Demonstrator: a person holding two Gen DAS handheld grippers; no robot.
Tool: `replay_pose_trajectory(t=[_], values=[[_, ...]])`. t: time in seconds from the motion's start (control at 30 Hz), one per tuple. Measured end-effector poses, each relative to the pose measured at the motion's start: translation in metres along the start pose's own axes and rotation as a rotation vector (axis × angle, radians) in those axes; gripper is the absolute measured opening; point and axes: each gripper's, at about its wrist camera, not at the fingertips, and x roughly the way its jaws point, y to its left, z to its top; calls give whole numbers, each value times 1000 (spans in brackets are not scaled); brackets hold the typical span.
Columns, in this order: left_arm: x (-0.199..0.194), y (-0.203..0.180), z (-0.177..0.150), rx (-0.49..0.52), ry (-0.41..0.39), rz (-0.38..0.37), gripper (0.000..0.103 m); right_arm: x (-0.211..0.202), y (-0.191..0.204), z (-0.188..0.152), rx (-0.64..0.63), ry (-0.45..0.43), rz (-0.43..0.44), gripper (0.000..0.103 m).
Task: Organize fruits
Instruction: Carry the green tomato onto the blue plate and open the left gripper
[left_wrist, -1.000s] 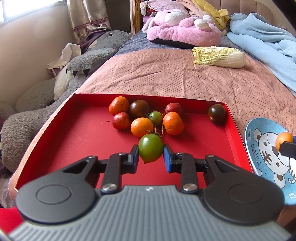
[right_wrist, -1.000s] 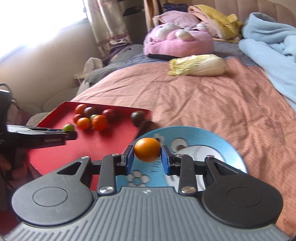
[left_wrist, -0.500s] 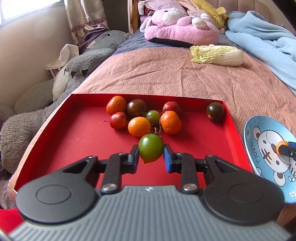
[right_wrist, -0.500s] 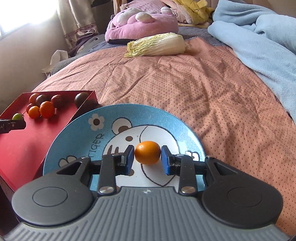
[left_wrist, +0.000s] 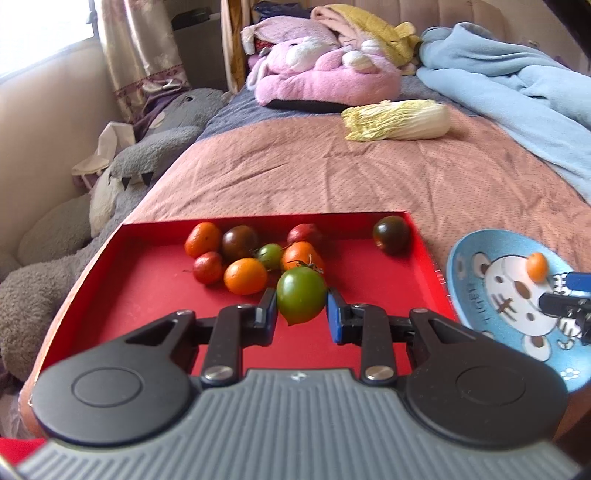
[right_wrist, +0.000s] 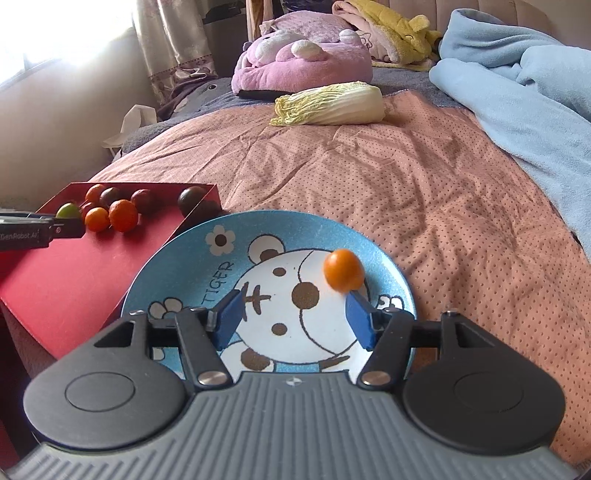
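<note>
My left gripper (left_wrist: 301, 316) is shut on a green tomato (left_wrist: 301, 300) above the red tray (left_wrist: 147, 295), which holds several orange, red, dark and green fruits (left_wrist: 245, 275). My right gripper (right_wrist: 293, 317) hangs over the blue tiger plate (right_wrist: 177, 258); its jaws are opening and nothing is between the pads. A small orange fruit (right_wrist: 343, 270) sits on the plate just past the right fingertip, free of both pads. In the left wrist view the same orange fruit (left_wrist: 536, 266) lies on the plate (left_wrist: 461, 258), with the right gripper's fingers (left_wrist: 565, 299) beside it.
Tray and plate rest on a pink dotted bedspread (right_wrist: 406, 177). A napa cabbage (right_wrist: 328, 105) lies farther back, with a pink plush (right_wrist: 303, 48) and a blue blanket (right_wrist: 535, 81) behind. Grey plush toys (left_wrist: 55, 258) flank the tray's left side.
The right gripper moved from the tray's edge over the plate, sank, and opened; the orange fruit left its pads and now sits on the plate. The left gripper keeps its grip on the green tomato.
</note>
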Motion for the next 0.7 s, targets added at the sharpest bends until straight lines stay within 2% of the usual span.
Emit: replay_pose_trajectory(t=[0.13,0.23,0.37,0.5,0.7], values=[[-4,-29,9,-12,-6,-97,31,-7,1,-5,-21,12,15,67],[-4,-60,14,15,-14,-173,31,-11,-2,-6,-23,22,21,67],[5,-93,12,24,25,-255,31,-14,-6,-7,-39,42,29,67],[19,-107,4,40,71,-265,31,-13,-7,-11,-45,61,34,67],[28,-109,-3,49,110,-259,32,-5,-1,-16,-47,85,49,67]])
